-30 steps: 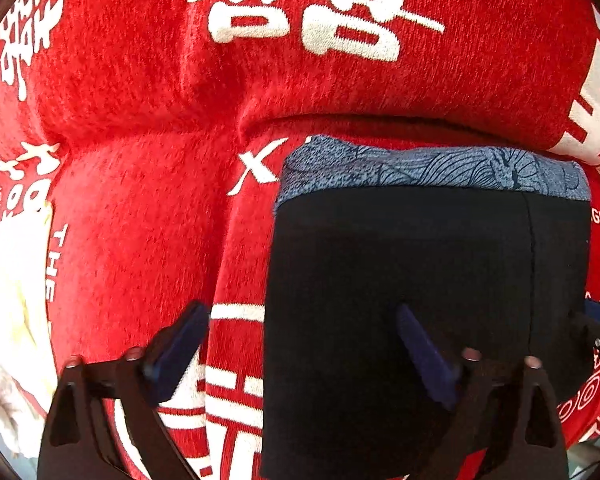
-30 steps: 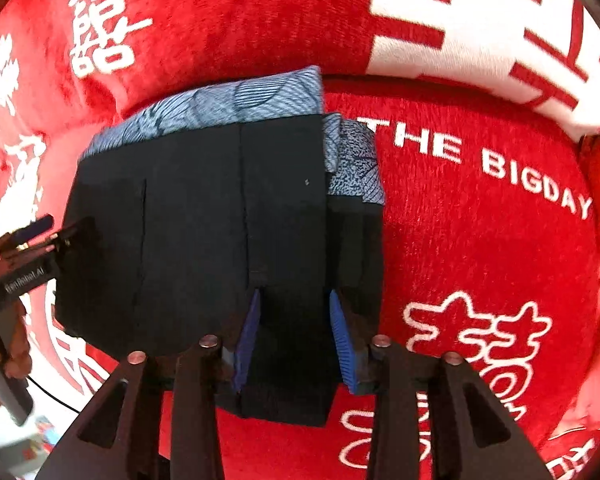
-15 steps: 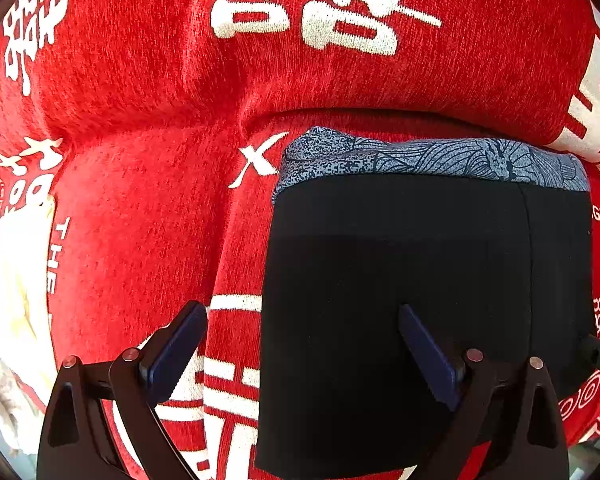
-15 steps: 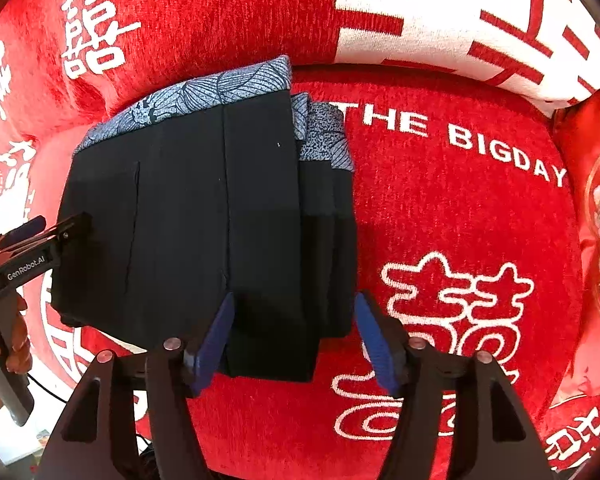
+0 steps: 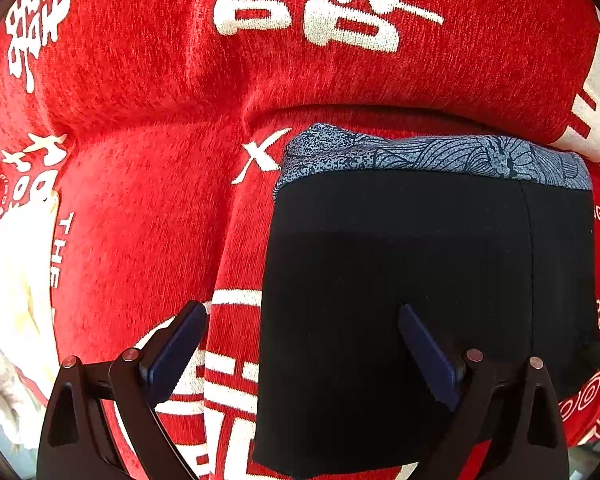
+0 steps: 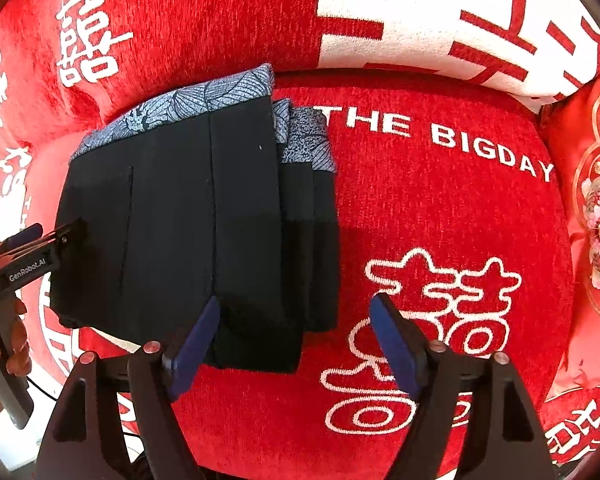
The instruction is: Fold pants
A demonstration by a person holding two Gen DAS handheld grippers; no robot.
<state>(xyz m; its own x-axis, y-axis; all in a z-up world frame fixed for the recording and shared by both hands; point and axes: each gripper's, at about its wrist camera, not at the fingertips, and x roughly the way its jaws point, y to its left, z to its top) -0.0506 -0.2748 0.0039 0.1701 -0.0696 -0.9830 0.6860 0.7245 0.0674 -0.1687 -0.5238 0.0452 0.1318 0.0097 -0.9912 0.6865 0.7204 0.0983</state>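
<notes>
The black pants [image 5: 420, 280] lie folded into a compact rectangle on the red sofa seat, with a blue patterned waistband lining [image 5: 440, 156] showing along the far edge. They also show in the right wrist view [image 6: 188, 224]. My left gripper [image 5: 300, 344] is open and empty over the pants' near left edge. My right gripper [image 6: 296, 332] is open and empty just in front of the pants' near right corner. The left gripper [image 6: 32, 240] shows at the pants' left edge in the right wrist view.
The red sofa cover [image 6: 440, 220] carries white characters and the words THE BIGDAY. The backrest [image 5: 300, 60] rises behind the pants. An embroidered red cushion [image 6: 596, 220] sits at the right. White cloth [image 5: 16, 280] lies at the left.
My right gripper opened wide, let go of the pants' near edge and drew back. My left gripper stayed open and pulled back slightly.
</notes>
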